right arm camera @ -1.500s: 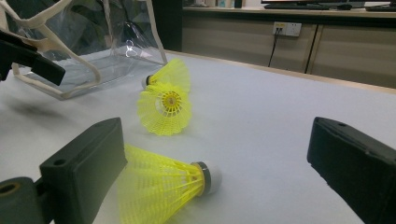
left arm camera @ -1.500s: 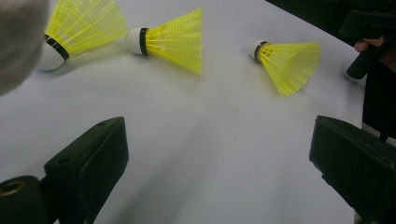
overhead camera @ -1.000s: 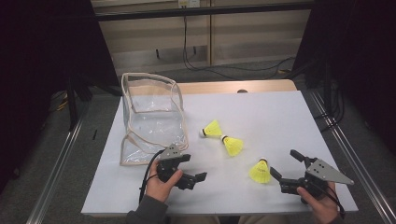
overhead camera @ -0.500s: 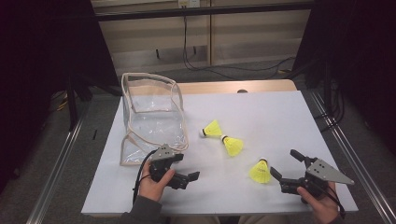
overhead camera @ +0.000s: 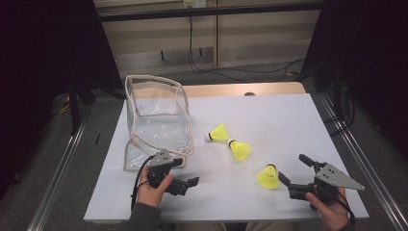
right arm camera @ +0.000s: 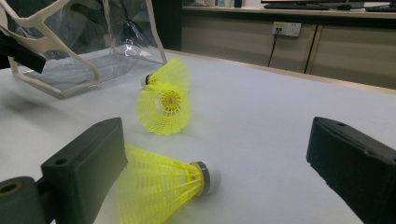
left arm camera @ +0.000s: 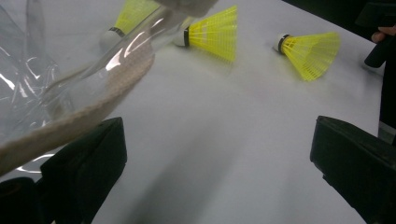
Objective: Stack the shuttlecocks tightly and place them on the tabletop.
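Seen from above, a person's two hands come in at the near edge of a white counter (overhead camera: 288, 120), each holding a black tool. The left hand-held gripper (overhead camera: 185, 174) sits at the near left, jaws spread apart and holding nothing, just beside the near corner of a clear plastic pouch (overhead camera: 156, 115) with cream piping. In the left gripper view, the pouch's piped rim (left arm camera: 79, 107) lies close above the left jaw; whether they touch cannot be told. The right hand-held gripper (overhead camera: 294, 169) rests at the near right, jaws also wide apart and empty. The nearest yellow shuttlecock (overhead camera: 268, 176) lies on its side just beside the right gripper's left jaw, its white cork pointing between the jaws in the right gripper view. Farther off, near the counter's middle, two more yellow shuttlecocks (overhead camera: 230, 140) lie close together, to the right of the pouch.
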Motion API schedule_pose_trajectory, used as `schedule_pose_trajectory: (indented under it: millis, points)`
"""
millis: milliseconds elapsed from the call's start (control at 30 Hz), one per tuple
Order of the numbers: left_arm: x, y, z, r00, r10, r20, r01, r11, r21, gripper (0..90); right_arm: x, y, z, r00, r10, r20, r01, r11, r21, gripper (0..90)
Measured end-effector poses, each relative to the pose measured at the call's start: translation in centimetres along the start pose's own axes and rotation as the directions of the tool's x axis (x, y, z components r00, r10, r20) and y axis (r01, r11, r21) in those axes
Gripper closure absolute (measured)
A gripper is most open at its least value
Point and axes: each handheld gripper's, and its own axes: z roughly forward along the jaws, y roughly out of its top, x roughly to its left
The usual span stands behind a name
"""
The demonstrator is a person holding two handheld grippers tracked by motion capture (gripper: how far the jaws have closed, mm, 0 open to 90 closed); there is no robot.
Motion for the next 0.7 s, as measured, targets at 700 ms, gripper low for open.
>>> schedule_pose_trajectory:
  millis: [700]
  points:
    - [0.7,-0.8,-1.5,0.9998,0.001,-0.020,-0.001,0.9999,-0.011,3.8,0.0,0.0,0.0,1.0000,-0.001,0.002,0.001,1.000,-0.001,4.0]
